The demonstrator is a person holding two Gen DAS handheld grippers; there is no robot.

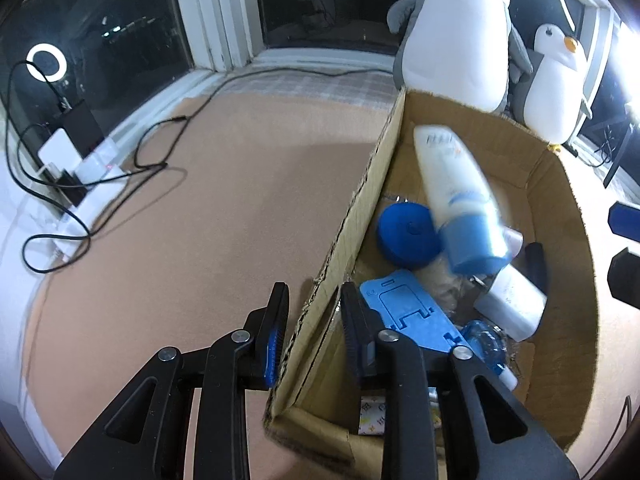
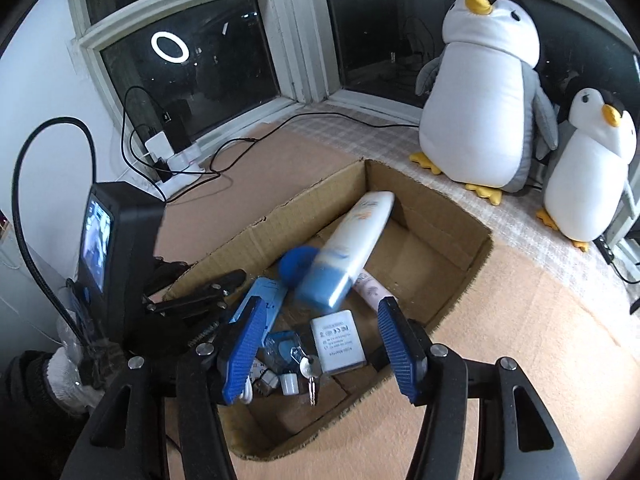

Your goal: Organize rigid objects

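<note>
Right gripper (image 2: pixel 320 356) gaping empty over box (image 2: pixel 460 280); bottle (image 2: pixel 352 240) tumbling in; left gripper (image 1: pixel 314 332) straddling wall; surface looking bare, nearly done

Dark bay windows (image 2: pixel 192 64) w/ white frames, ring light reflection (image 2: pixel 170 47) in glass; tan mat (image 1: pixel 208 200) over checked cloth (image 2: pixel 520 216).
</note>
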